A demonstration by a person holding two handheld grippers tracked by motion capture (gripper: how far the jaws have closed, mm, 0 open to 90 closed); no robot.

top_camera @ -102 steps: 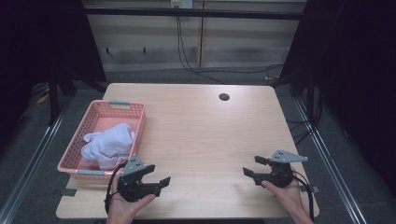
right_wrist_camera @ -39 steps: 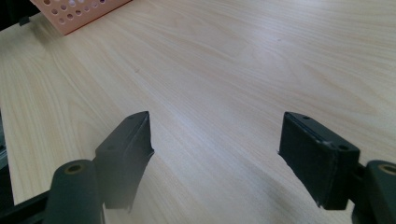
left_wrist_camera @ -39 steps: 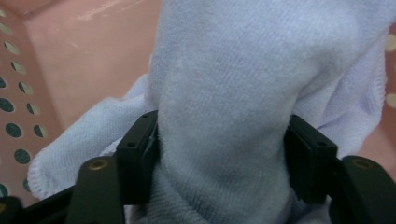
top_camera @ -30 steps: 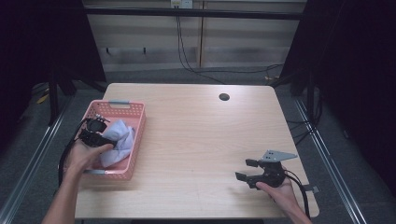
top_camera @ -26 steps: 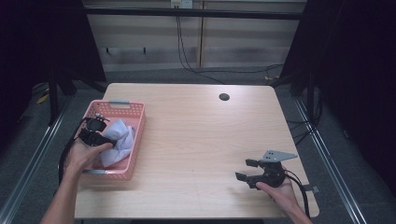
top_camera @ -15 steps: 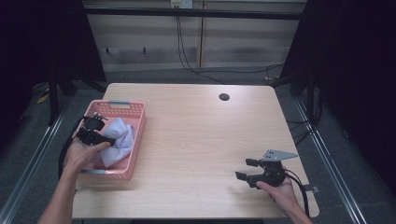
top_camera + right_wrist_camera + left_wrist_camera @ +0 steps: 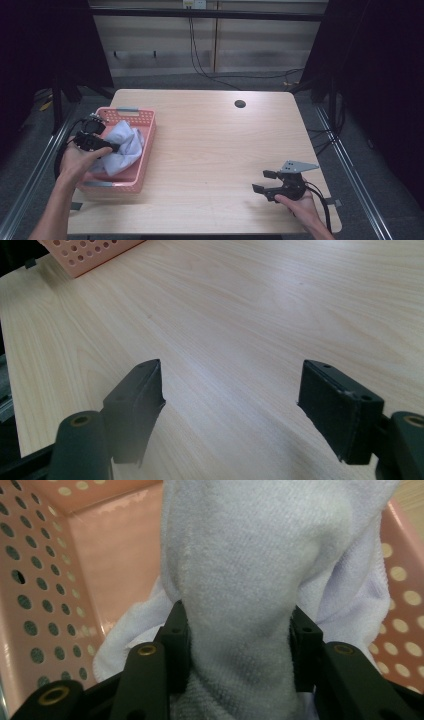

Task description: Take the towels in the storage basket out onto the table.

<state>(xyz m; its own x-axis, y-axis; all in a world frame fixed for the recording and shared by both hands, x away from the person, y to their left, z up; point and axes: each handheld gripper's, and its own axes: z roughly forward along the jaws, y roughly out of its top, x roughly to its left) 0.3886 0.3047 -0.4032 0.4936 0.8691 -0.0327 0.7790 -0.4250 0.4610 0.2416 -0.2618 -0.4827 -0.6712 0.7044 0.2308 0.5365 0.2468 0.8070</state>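
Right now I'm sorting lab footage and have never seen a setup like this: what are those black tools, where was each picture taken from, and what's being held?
No robot here: a person holds a black two-jaw hand gripper in each hand at a light wooden table. The high view looks down from above the person's side. The other two come from cameras riding on each gripper, looking along its jaws.

At the left stands a pink perforated plastic basket with a white terry-cloth towel in it. The left gripper has just been closing its jaws and now pinches a fold of that towel, pads pressing on both sides. The right gripper rests low over bare wood near the table's front right, jaws wide apart, holding nothing. A small dark round hole sits near the far edge.
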